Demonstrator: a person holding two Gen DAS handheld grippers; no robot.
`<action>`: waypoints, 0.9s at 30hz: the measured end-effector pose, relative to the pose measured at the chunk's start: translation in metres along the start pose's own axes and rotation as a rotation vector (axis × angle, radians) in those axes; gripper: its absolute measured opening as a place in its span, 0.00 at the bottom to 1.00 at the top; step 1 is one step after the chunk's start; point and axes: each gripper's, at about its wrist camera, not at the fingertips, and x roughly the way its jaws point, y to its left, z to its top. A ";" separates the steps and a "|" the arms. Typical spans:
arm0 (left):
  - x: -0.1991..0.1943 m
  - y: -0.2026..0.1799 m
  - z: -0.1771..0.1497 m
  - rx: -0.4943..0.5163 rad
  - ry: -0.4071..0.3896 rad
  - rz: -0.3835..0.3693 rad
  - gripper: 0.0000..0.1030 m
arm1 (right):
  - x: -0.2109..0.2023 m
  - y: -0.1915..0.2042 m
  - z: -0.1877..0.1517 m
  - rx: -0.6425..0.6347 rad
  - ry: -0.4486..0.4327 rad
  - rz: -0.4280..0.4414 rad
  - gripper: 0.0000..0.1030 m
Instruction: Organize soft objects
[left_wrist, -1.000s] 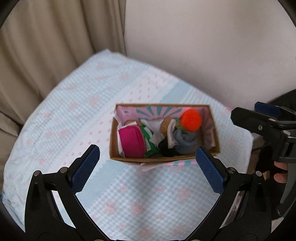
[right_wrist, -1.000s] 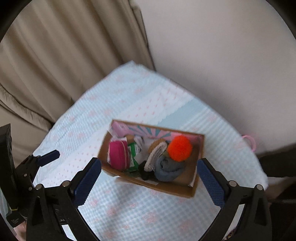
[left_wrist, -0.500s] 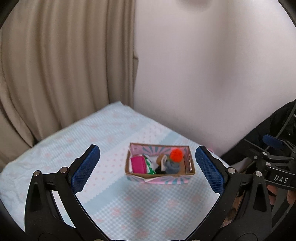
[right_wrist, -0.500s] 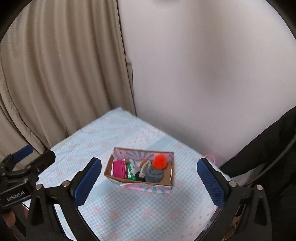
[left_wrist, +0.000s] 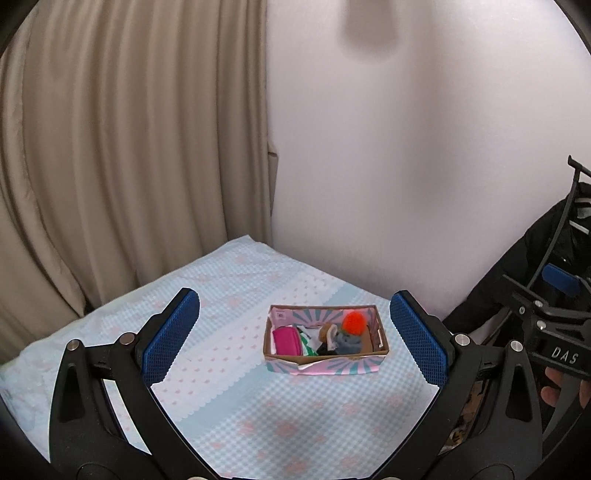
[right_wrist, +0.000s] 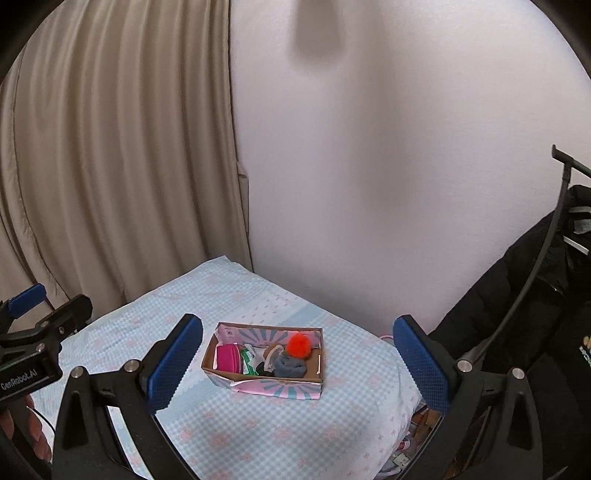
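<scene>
The right claw (left_wrist: 563, 356) reads "DAS"; the left claw (right_wrist: 22, 376) reads "GenRobot.AI".

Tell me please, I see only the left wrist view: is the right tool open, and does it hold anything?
Observer: In the right wrist view the right tool is wide open, and nothing is between its pads.
Operator: Does anything lie outside the box, on the far right side?
Observer: Yes. A small pink loop lies at the edge of the bed cover, near the wall and apart from the box.
Operator: What text is on the left tool?
Observer: The left tool carries a label that reads GenRobot.AI.
</scene>
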 end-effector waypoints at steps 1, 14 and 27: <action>0.001 0.000 0.000 -0.001 0.000 0.000 1.00 | -0.003 -0.001 -0.001 0.004 -0.003 -0.002 1.00; -0.004 -0.004 -0.003 -0.014 0.003 -0.010 1.00 | -0.014 -0.010 -0.003 0.028 -0.029 -0.022 1.00; -0.004 -0.006 -0.004 -0.005 -0.012 -0.007 1.00 | -0.015 -0.014 0.000 0.024 -0.028 -0.026 1.00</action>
